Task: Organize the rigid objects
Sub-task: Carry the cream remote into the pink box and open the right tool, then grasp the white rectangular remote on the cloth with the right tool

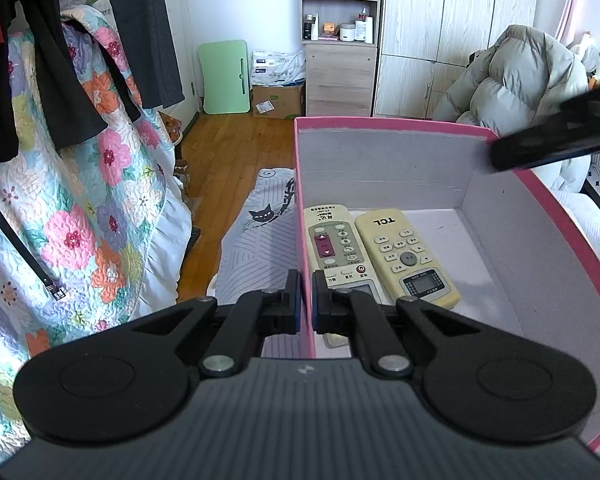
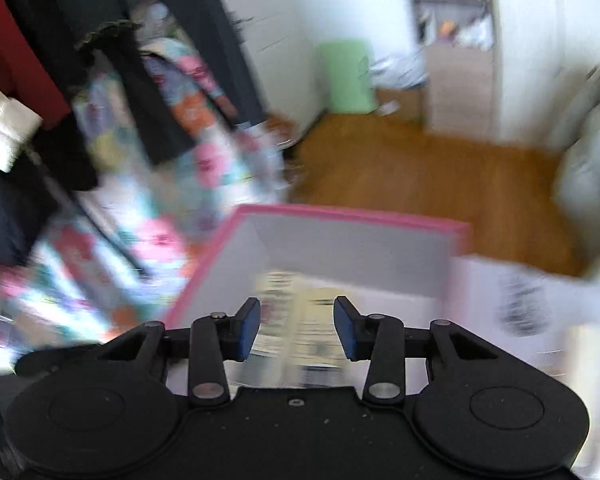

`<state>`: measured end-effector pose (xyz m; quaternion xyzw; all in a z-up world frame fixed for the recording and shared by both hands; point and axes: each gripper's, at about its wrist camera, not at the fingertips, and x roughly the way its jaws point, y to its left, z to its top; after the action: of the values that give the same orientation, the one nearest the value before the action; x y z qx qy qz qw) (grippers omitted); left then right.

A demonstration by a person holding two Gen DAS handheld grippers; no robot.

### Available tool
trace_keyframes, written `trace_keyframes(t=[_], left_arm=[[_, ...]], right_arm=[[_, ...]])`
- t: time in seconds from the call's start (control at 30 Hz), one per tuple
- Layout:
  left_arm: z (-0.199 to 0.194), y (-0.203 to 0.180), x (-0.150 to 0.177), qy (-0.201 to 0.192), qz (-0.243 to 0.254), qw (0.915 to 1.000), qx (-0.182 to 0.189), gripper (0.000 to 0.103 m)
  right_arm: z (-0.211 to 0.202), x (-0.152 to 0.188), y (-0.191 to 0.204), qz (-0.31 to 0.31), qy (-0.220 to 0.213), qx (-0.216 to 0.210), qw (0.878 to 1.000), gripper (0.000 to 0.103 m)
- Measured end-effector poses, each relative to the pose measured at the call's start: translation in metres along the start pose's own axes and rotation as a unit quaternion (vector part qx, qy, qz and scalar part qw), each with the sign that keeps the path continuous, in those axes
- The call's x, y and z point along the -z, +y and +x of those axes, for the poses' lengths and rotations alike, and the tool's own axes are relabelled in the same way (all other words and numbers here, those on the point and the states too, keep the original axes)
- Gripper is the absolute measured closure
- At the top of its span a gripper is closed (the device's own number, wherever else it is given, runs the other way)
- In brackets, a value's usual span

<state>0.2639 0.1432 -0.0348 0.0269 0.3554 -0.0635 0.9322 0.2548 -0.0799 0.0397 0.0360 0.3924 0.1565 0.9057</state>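
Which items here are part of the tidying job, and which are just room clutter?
Part of the job:
pink box, its left wall clamped by the left gripper
white remote in the box
cream TCL remote beside it
right gripper, open above the box

Just lying about:
floral quilt
grey puffer jacket
green folding table
shelf unit

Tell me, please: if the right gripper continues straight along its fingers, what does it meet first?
Probably the remote controls lying in the pink box; the right gripper is open above them, though blur hides the depth.
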Motion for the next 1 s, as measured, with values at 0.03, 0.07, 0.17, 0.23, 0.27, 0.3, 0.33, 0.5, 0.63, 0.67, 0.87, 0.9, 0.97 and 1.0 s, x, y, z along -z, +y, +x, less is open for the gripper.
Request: trace_keyframes(t=[0.03, 0.07, 0.17, 0.23, 0.27, 0.3, 0.33, 0.5, 0.63, 0.67, 0.87, 0.9, 0.97, 1.0], left_arm=[[0.0, 0.0, 0.0, 0.0, 0.001, 1.0, 0.0, 0.099], [0.0, -0.001, 0.001, 0.0, 0.002, 1.0, -0.001, 0.099], [-0.001, -0.002, 0.002, 0.0, 0.004, 1.0, -0.002, 0.099], [-0.001, -0.002, 0.002, 0.0, 0.004, 1.0, -0.002, 0.099], [-0.001, -0.002, 0.001, 0.0, 0.005, 1.0, -0.003, 0.099], [-0.001, -0.002, 0.001, 0.0, 0.005, 1.0, -0.004, 0.099], [-0.001, -0.002, 0.001, -0.001, 0.005, 1.0, -0.005, 0.099], [-0.001, -0.002, 0.0, -0.001, 0.002, 1.0, -0.004, 0.099], [-0.001, -0.003, -0.002, 0.0, 0.009, 0.9999, -0.006, 0.099], [-0.001, -0.004, -0.002, 0.0, 0.015, 0.9999, -0.007, 0.099], [0.0, -0.006, -0.004, 0.0, 0.017, 0.9998, -0.009, 0.099], [0.001, -0.006, -0.004, 0.0, 0.016, 0.9998, -0.009, 0.099], [0.001, -0.006, -0.003, -0.001, 0.014, 0.9999, -0.007, 0.099], [0.001, -0.006, -0.003, -0.001, 0.013, 0.9999, -0.007, 0.099]], right_arm=[[-0.009, 0.002, -0.006, 0.0, -0.007, 0.008, 1.0, 0.057], [-0.019, 0.004, -0.016, 0.005, -0.01, 0.016, 1.0, 0.057], [-0.03, 0.008, -0.052, 0.024, -0.015, 0.053, 0.998, 0.053], [-0.024, 0.011, -0.072, 0.02, -0.008, 0.08, 0.997, 0.036], [-0.023, 0.016, -0.083, 0.014, 0.004, 0.099, 0.995, 0.028], [-0.019, 0.021, -0.092, 0.014, 0.009, 0.125, 0.992, 0.028], [-0.013, 0.027, -0.099, 0.011, 0.012, 0.14, 0.99, 0.028], [0.011, 0.038, -0.142, 0.035, 0.039, 0.155, 0.986, 0.028], [0.038, 0.039, -0.174, 0.072, 0.074, 0.161, 0.982, 0.031], [0.046, 0.041, -0.181, 0.085, 0.083, 0.172, 0.978, 0.031], [0.075, 0.048, -0.201, 0.138, 0.111, 0.16, 0.971, 0.038], [0.077, 0.049, -0.199, 0.136, 0.113, 0.162, 0.971, 0.038], [0.08, 0.049, -0.198, 0.131, 0.108, 0.166, 0.971, 0.038], [0.08, 0.048, -0.198, 0.129, 0.104, 0.168, 0.972, 0.038]])
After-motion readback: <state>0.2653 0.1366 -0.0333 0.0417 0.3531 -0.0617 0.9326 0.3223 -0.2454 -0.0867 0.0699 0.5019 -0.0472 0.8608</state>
